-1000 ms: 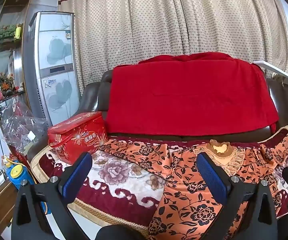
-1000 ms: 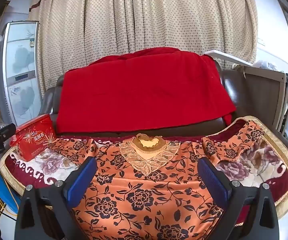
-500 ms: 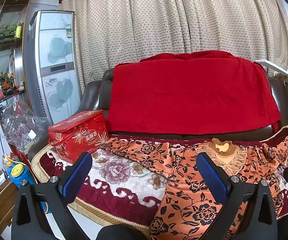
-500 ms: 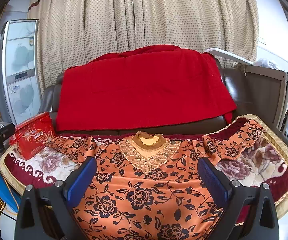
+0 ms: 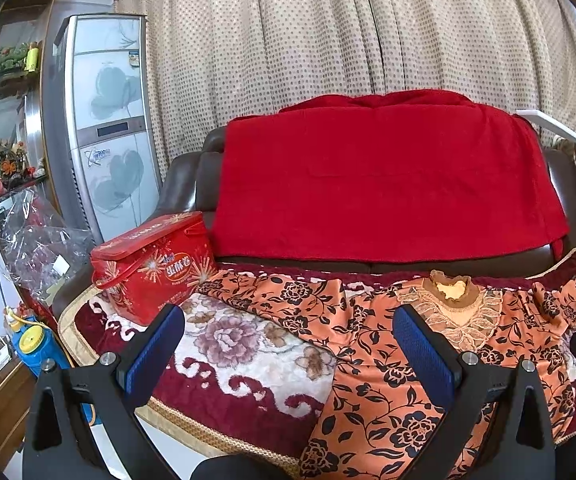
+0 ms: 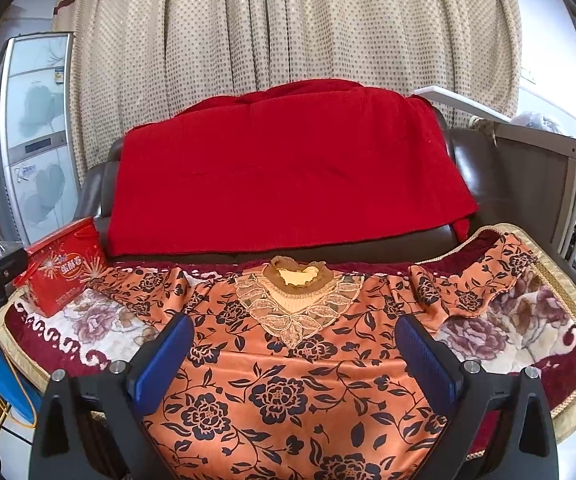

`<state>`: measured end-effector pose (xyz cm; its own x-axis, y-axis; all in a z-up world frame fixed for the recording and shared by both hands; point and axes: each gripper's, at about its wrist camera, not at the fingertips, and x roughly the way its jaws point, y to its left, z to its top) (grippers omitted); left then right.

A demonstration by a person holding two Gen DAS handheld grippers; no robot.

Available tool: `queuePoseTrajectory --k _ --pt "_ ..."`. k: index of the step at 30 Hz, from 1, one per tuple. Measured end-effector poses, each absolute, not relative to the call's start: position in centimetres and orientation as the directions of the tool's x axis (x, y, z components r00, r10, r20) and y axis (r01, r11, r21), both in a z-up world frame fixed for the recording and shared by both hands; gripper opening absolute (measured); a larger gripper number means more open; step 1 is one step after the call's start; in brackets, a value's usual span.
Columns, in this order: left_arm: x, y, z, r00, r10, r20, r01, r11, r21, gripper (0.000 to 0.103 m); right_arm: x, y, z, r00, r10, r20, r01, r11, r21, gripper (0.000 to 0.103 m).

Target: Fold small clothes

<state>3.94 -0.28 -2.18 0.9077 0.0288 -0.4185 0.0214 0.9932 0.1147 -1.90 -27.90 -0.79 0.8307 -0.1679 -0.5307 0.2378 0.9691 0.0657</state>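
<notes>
- An orange satin blouse with black flower print [image 6: 283,384] lies spread flat, front up, on a floral plush blanket in cream and dark red [image 6: 528,344] that covers the seat of a dark brown leather sofa [image 6: 484,176].
- Its lace-trimmed neckline [image 6: 298,280] points toward the sofa's backrest; the hem hangs near the seat's front edge.
- One sleeve reaches toward the seat's left end, the other toward the right end, where it lies bunched.
- The left gripper [image 5: 288,354] hovers over the blouse's left side and the bare blanket beside it, its blue-padded fingers [image 5: 155,350] spread wide with nothing between them.
- The right gripper [image 6: 294,364] hovers over the blouse's middle, its fingers [image 6: 426,360] likewise spread apart and empty.
- A red tin box with a handle [image 5: 151,264] stands at the seat's left end, just beside the sleeve tip.
- A plain red cloth [image 6: 288,168] drapes over the backrest.
</notes>
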Motion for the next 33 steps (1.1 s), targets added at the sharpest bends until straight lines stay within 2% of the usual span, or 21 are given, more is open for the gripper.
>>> queuePoseTrajectory --k 18,33 --pt "9.1 -4.6 -4.7 0.876 0.028 -0.481 0.056 0.986 0.159 0.103 4.7 -30.8 -3.1 0.795 -0.182 -0.579 0.259 0.964 0.052 0.102" --pt "9.6 -5.4 -4.8 0.871 0.024 -0.491 0.066 0.984 0.165 0.103 5.0 -31.8 -3.4 0.788 -0.189 -0.586 0.275 0.959 0.061 0.102"
